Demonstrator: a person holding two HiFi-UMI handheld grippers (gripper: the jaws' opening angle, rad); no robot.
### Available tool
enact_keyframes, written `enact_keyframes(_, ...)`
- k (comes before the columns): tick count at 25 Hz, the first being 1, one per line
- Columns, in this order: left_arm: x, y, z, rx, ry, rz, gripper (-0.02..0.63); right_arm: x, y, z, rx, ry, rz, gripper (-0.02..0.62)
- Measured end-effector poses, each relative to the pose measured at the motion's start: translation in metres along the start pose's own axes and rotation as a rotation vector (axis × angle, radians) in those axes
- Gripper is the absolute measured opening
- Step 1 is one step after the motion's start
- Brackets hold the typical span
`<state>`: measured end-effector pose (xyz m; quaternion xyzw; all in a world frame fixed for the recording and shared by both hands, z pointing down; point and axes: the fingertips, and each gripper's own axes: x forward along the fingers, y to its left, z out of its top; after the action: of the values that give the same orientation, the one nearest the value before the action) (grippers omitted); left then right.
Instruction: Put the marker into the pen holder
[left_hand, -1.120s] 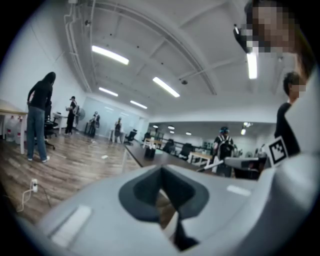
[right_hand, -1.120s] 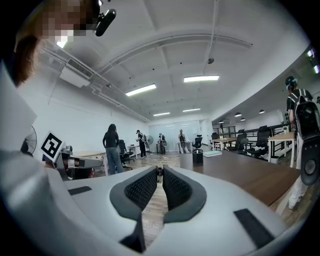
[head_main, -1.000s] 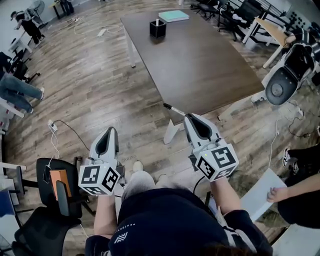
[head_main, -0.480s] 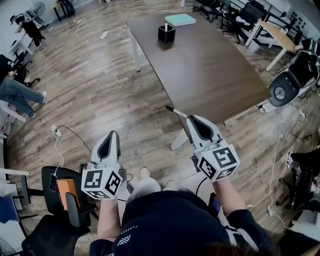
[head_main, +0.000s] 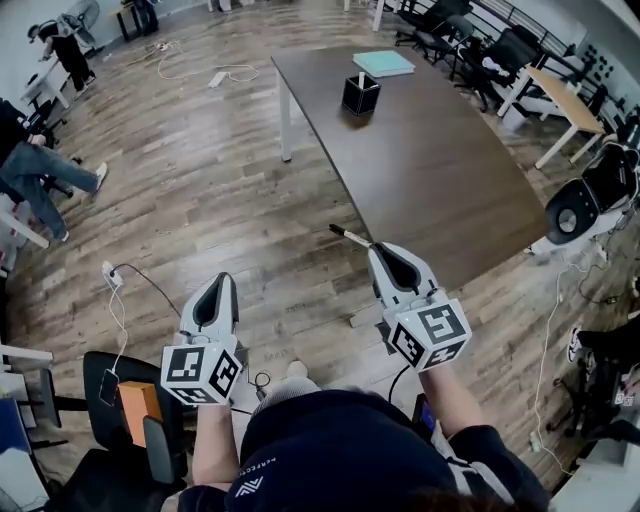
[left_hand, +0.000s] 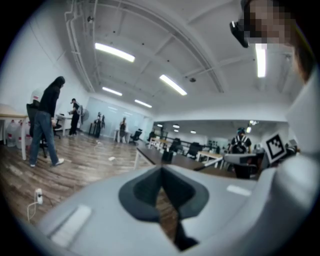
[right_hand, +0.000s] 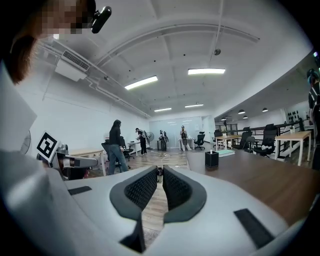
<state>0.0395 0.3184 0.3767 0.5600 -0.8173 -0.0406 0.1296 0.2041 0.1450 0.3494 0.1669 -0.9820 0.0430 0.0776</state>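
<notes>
Wood floor (head_main: 200, 200): it spreads beneath you, and both of your tongs hang over it.
Brown counter (head_main: 430, 180): it stands ahead of you to the right; its near corner is just beside your right tongs.
Right tongs (head_main: 373, 247): clamped on the marker, tips aimed forward.
Left tongs (head_main: 222, 279): pressed together with nothing between them, well left of the counter.
Teal book (head_main: 385, 63): flat at the counter's far end, just beyond the pen holder.
Pen holder (head_main: 360, 95): black, square, upright near the far end, something white standing in it.
Marker (head_main: 349, 236): it juts from your right tips over the floor, well apart from the pen holder.
</notes>
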Motion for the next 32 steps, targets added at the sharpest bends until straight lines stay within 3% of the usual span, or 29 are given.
enact_keyframes(8, 0.019, 0.046, 0.005, 0.038, 0.031, -0.006, 0.005, 0.064, 0.017, 0.009, -0.015, -0.004, 0.017, 0.032)
enact_keyframes(13, 0.047, 0.069, 0.005, 0.014, 0.041, 0.005, 0.005, 0.098, 0.009, 0.012, -0.021, 0.009, 0.021, 0.032)
enact_keyframes(23, 0.179, 0.092, 0.038, 0.005, 0.043, -0.027, 0.005, 0.207, -0.058, 0.039, -0.004, 0.005, 0.029, 0.032)
enact_keyframes(32, 0.292, 0.078, 0.059, 0.04, 0.062, -0.125, 0.005, 0.269, -0.132, 0.052, 0.031, -0.011, -0.019, 0.032)
